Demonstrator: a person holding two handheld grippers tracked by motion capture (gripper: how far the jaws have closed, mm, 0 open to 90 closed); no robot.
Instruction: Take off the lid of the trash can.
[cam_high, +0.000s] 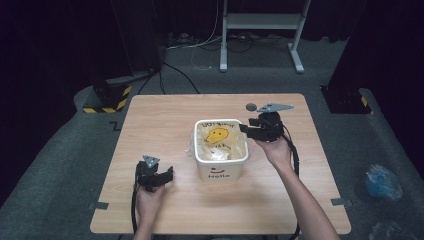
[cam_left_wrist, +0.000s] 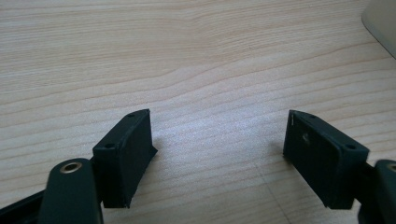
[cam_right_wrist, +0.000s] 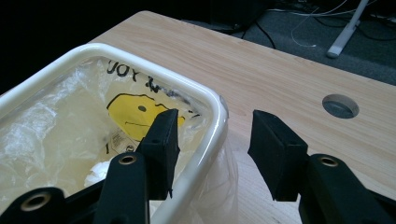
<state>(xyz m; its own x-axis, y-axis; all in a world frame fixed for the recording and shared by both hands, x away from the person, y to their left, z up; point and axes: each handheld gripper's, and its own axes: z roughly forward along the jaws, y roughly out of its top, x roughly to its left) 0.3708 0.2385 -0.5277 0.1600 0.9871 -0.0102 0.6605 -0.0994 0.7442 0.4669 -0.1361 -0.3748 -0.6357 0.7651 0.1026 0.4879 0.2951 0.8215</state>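
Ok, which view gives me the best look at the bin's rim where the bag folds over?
The right gripper view: the bin's rim sits close between the right gripper jaws, with the bag draped outside. The high view shows the rim whole but small; the left gripper view catches a corner.

The wooden table (cam_high: 165, 120) had a pale grain and a round cable hole (cam_high: 250, 107) near its far edge — the hole (cam_right_wrist: 340, 105) appeared grey inside. Grey carpet (cam_high: 65, 150) surrounded the table. A white metal stand (cam_high: 260, 22) stood on the floor beyond it, with cables (cam_high: 200, 45) trailing beside its feet. A black base with yellow-and-black hazard stripes (cam_high: 107, 97) stood at the far left corner; a similar base (cam_high: 345, 97) stood at the far right. A crumpled blue bag (cam_high: 382, 181) lay on the carpet — well apart from the table.
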